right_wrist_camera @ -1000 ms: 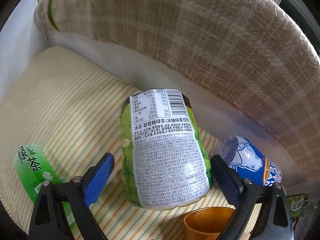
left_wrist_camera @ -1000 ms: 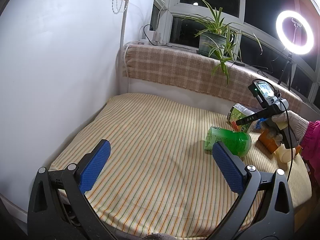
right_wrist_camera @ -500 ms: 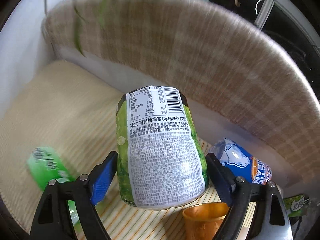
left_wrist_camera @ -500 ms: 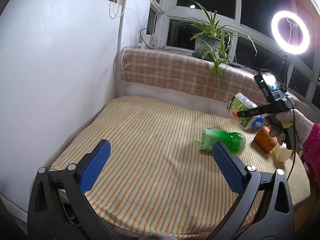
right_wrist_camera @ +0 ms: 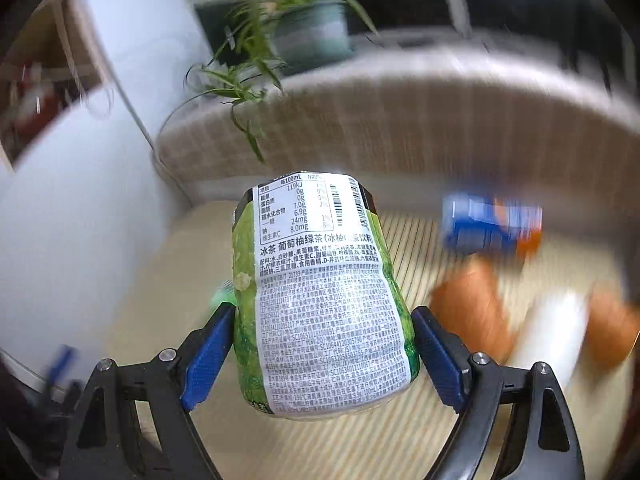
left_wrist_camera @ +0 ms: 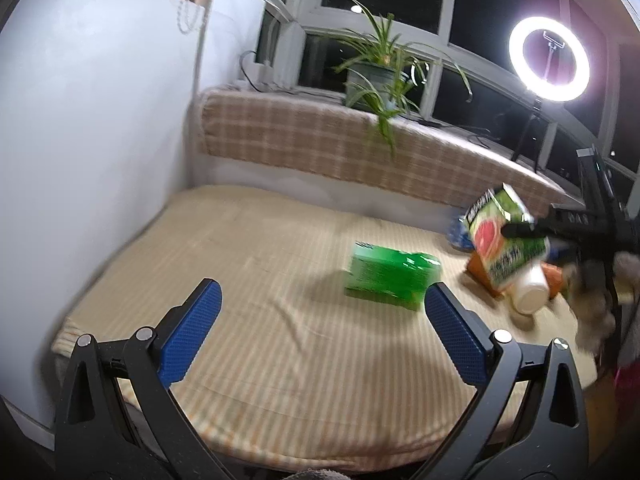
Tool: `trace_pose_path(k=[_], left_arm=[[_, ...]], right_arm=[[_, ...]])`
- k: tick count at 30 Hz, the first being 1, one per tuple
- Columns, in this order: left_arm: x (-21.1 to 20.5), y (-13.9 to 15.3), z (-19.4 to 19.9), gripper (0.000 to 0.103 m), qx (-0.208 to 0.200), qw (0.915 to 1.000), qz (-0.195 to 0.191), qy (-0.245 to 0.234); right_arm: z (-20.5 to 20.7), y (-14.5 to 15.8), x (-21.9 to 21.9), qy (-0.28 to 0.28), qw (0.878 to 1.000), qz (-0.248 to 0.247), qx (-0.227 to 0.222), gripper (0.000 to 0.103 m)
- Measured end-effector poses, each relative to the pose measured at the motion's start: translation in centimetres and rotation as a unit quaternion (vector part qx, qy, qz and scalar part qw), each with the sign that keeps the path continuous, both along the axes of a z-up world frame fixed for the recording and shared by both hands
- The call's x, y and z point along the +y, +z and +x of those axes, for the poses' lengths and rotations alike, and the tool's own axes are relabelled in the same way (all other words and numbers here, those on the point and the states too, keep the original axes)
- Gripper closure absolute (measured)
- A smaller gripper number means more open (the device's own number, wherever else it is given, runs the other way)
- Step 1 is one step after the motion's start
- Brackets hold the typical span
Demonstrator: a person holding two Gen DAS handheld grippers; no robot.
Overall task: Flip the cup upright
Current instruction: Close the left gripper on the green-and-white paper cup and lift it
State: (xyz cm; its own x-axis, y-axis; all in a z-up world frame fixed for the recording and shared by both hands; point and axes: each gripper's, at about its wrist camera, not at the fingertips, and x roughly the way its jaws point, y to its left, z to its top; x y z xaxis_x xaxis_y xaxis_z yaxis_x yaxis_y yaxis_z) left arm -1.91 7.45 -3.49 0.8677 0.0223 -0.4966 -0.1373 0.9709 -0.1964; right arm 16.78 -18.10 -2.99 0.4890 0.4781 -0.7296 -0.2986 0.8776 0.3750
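Observation:
My right gripper [right_wrist_camera: 322, 346] is shut on a green tea cup with a white printed label [right_wrist_camera: 324, 292] and holds it tilted in the air above the striped cushion. The same cup [left_wrist_camera: 506, 240] shows at the right of the left wrist view, held by the right gripper [left_wrist_camera: 524, 230]. My left gripper [left_wrist_camera: 320, 320] is open and empty, low over the cushion's front. A green cup [left_wrist_camera: 390, 276] lies on its side on the cushion ahead of it.
A blue cup [right_wrist_camera: 492, 226], orange cups [right_wrist_camera: 472, 308] and a white cup [right_wrist_camera: 548, 332] lie on the cushion to the right. A checked backrest [left_wrist_camera: 320, 148], a potted plant [left_wrist_camera: 376, 76] and a ring light [left_wrist_camera: 548, 58] stand behind. A white wall [left_wrist_camera: 92, 120] is at the left.
My right gripper closed on the label cup, lifted it off the cushion and is tilting it. The left gripper drew slightly back and stayed open.

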Motion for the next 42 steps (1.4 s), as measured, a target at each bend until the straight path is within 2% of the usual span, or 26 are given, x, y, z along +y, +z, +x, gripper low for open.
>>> trace_pose_path(k=[5,13,21,24,27,31,33,37,39,42], left_arm=[[-1.7,-0.2,0.3,0.000,0.006,0.9997,-0.009,-0.021],[-3.2,-0.2,0.9,0.000,0.020,0.9982,-0.022,-0.052],[-3.8,-0.1,0.8,0.000,0.021,0.9977,-0.022,-0.061],[-4.3,0.2,1.2,0.000,0.025,0.9966,-0.025,-0.075],[-4.6,0.0,2.1,0.000,0.041,0.9929,-0.052,-0.099],[-5.0,-1.0,4.6,0.000,0.093,0.9741,-0.138,-0.153],[-5.0,-1.9,6.1,0.001,0.124,0.9564,-0.198,-0.175],[-5.3,-3.5,8.8,0.003,0.174,0.9218,-0.282,-0.200],[-5.9,-4.6,10.2,0.003,0.200,0.9037,-0.314,-0.211],[-6.9,-5.7,11.7,0.006,0.227,0.8867,-0.338,-0.219]], right_arm=[[-3.5,-4.2,-2.5,-0.044,0.994,0.073,0.072,0.014],[-5.3,-9.3,-4.2,-0.096,0.977,0.129,0.140,0.014],[-5.0,-9.9,-3.8,-0.083,0.978,0.127,0.145,0.011],[-5.2,-9.2,-4.2,-0.077,0.980,0.131,0.128,0.007],[-6.1,-7.8,-5.0,-0.076,0.984,0.129,0.100,0.006],[-8.1,-6.0,-6.9,-0.084,0.986,0.128,0.062,0.006],[-9.2,-5.5,-8.1,-0.094,0.986,0.125,0.051,0.006],[-11.4,-5.3,-10.6,-0.117,0.986,0.115,0.042,0.006],[-12.2,-5.7,-11.8,-0.132,0.984,0.112,0.046,0.006],[-13.0,-6.4,-13.5,-0.155,0.980,0.114,0.055,0.006]])
